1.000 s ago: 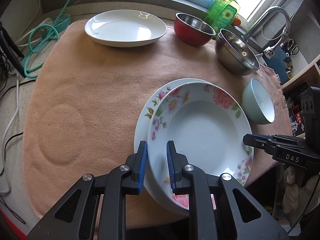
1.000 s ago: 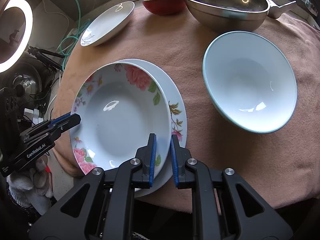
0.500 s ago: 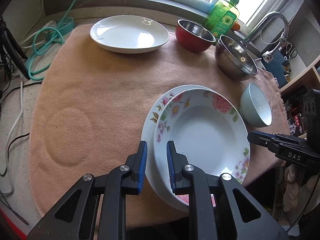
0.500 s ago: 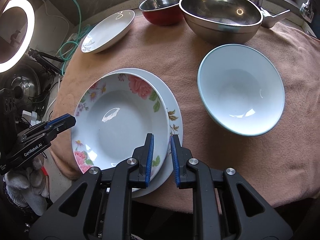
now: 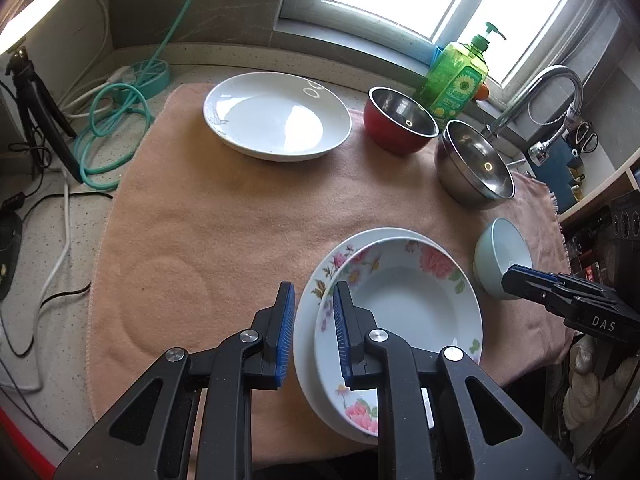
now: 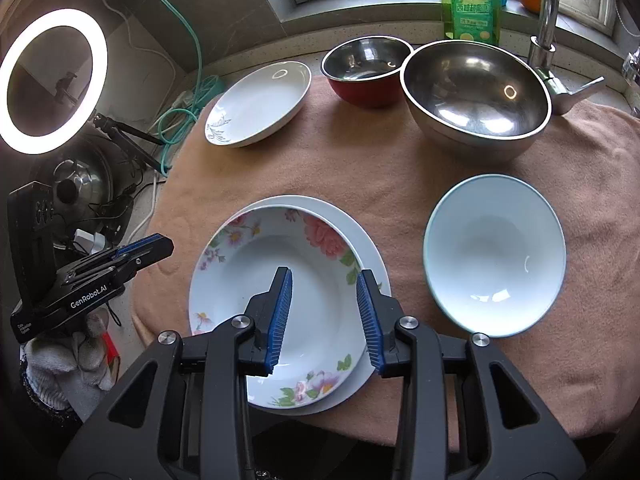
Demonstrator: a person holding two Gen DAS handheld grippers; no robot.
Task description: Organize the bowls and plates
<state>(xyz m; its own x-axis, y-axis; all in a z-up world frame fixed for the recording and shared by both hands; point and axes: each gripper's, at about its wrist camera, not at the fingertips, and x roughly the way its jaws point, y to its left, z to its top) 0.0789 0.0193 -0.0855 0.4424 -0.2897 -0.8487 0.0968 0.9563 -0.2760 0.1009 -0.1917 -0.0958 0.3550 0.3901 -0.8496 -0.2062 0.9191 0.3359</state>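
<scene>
A floral deep plate lies stacked on a larger floral plate at the front of the peach cloth. A plain white plate lies at the back left. A red bowl, a big steel bowl and a pale blue bowl stand to the right. My left gripper is open and empty, raised above the stack's left rim. My right gripper is open and empty, above the stack's right side.
A green soap bottle and a tap stand at the back right by the sink. Teal hose and cables lie left of the cloth. A ring light and a tripod stand at the left.
Both grippers have pulled back and up from the stacked plates. The right jaws have spread wide; the left jaws have opened a little. The stack has stayed on the cloth.
</scene>
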